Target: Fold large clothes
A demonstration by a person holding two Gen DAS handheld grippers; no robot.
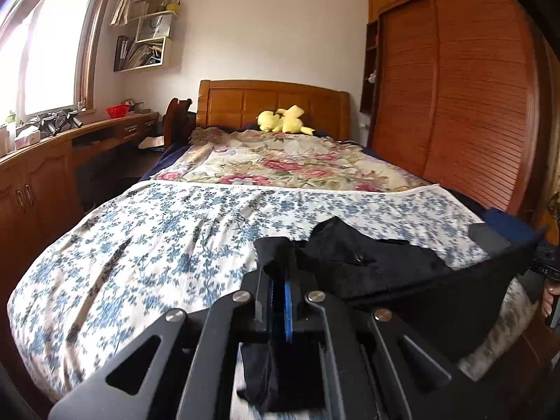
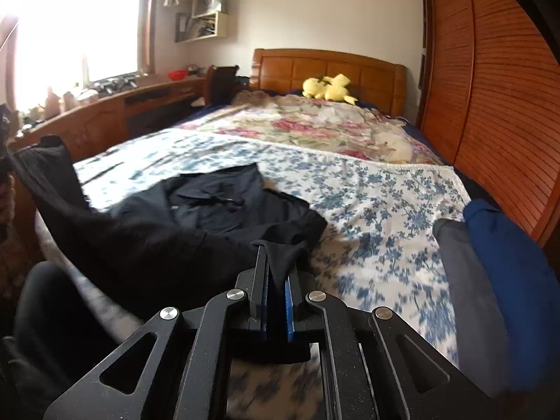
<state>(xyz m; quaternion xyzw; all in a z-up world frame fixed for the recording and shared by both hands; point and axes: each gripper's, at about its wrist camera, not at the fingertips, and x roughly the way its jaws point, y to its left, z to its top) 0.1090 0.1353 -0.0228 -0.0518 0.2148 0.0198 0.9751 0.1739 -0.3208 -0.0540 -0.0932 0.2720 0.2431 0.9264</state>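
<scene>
A large black garment (image 1: 371, 262) lies bunched on the blue-flowered sheet (image 1: 168, 238) at the foot of the bed. Its near edge is stretched taut between both grippers. My left gripper (image 1: 278, 262) is shut on one corner of the black cloth, which drapes over the fingertips and hangs below them. In the right wrist view the same garment (image 2: 217, 206) spreads to the left, and my right gripper (image 2: 278, 259) is shut on a fold of its hem. The far corner (image 2: 45, 161) rises at the left edge, where the other hand holds it.
A folded blue and grey pile (image 2: 504, 280) sits at the bed's right edge. A wooden wardrobe (image 1: 465, 98) stands close on the right, a long wooden desk (image 1: 70, 154) on the left. A yellow plush toy (image 1: 283, 120) lies by the headboard on a pink-flowered blanket (image 1: 287, 164).
</scene>
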